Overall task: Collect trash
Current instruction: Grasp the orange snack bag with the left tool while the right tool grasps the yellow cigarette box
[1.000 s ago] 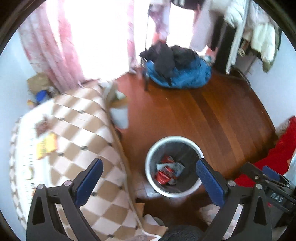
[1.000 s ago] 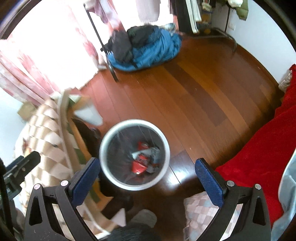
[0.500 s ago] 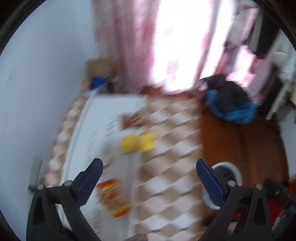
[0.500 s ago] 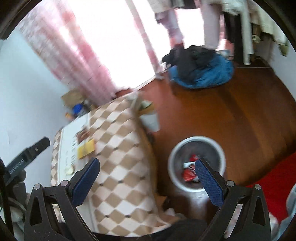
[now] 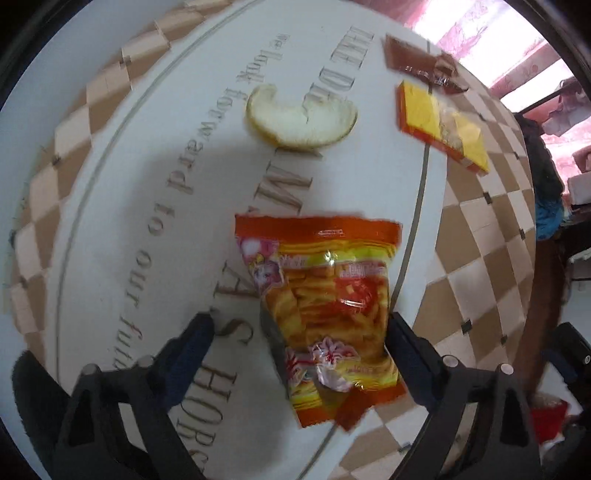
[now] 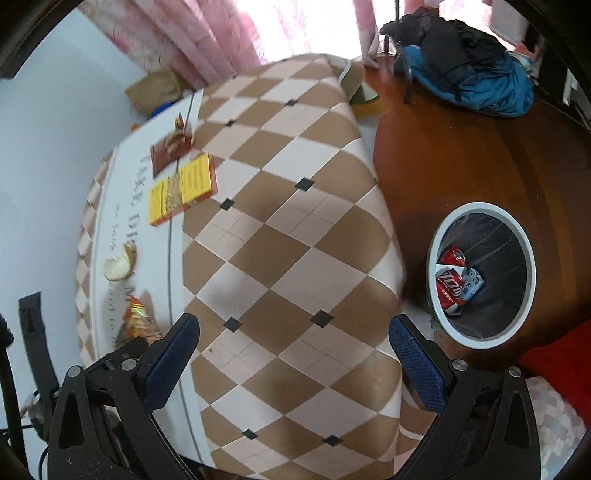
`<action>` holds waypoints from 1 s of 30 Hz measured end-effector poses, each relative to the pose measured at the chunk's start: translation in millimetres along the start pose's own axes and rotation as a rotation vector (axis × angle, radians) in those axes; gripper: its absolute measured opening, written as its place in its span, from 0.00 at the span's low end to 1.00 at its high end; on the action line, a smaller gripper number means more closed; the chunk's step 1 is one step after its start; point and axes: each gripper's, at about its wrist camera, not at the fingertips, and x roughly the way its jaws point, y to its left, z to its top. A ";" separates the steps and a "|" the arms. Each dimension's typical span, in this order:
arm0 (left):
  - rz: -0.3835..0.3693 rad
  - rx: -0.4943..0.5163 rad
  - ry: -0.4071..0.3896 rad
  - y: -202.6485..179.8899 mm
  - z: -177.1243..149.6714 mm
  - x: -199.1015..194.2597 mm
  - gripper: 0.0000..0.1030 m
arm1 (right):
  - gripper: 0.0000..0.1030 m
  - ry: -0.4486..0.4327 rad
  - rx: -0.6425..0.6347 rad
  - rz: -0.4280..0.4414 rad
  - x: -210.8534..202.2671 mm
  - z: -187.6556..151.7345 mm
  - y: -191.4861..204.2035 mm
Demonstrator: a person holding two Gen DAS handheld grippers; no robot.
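An orange snack bag (image 5: 325, 306) lies on the white lettered middle of the tablecloth (image 5: 147, 155). My left gripper (image 5: 297, 325) points straight down over it, its jaws closing with the bag between them. The right finger (image 5: 402, 336) is at the bag's edge and the left finger (image 5: 192, 339) stands apart from it. Beyond the bag lie a pale fruit peel (image 5: 299, 122), a yellow box (image 5: 439, 125) and a brown wrapper (image 5: 417, 62). My right gripper (image 6: 293, 328) hangs open and empty over the checkered cloth. The white-rimmed bin (image 6: 480, 205) stands on the floor to the right, holding red wrappers (image 6: 452, 284).
The table's edge (image 6: 388, 236) drops to a wooden floor (image 6: 461, 155). A blue and black heap of clothes (image 6: 465, 74) lies far right, a red cloth (image 6: 554, 369) is near the bin, and pink curtains (image 6: 207, 33) hang behind the table.
My left gripper swung from above the bin to low over the snack bag, and its jaws have narrowed. My right gripper moved from over the bin to above the checkered cloth.
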 end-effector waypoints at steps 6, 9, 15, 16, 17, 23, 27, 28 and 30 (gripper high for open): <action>0.073 -0.015 -0.119 -2.5 10.1 -15.2 0.32 | 1.00 0.056 -0.216 -0.028 17.0 36.2 41.9; 0.131 -0.053 -0.172 7.2 17.7 -18.1 0.32 | 1.00 0.091 -0.424 -0.082 29.3 59.7 82.9; 0.214 -0.138 -0.225 25.7 37.3 -15.3 0.32 | 1.00 0.173 -0.760 -0.177 70.2 101.8 161.3; 0.219 -0.148 -0.225 28.3 40.5 -13.4 0.32 | 1.00 0.182 -0.815 -0.196 77.8 105.4 172.3; 0.218 -0.153 -0.225 30.5 43.0 -12.9 0.32 | 1.00 0.195 -0.886 -0.218 87.3 107.6 184.4; 0.208 -0.142 -0.225 32.8 63.1 -13.8 0.32 | 1.00 0.316 -1.063 -0.280 134.5 113.5 212.6; 0.173 -0.128 -0.215 37.5 59.1 -19.0 0.32 | 0.92 0.343 -1.050 -0.250 144.5 124.7 212.1; 0.164 -0.121 -0.209 38.3 61.0 -17.7 0.32 | 0.84 0.361 -1.024 -0.204 143.4 128.6 210.3; 0.140 -0.116 -0.198 41.2 60.5 -17.1 0.36 | 0.79 0.359 -1.001 -0.186 140.6 132.4 209.0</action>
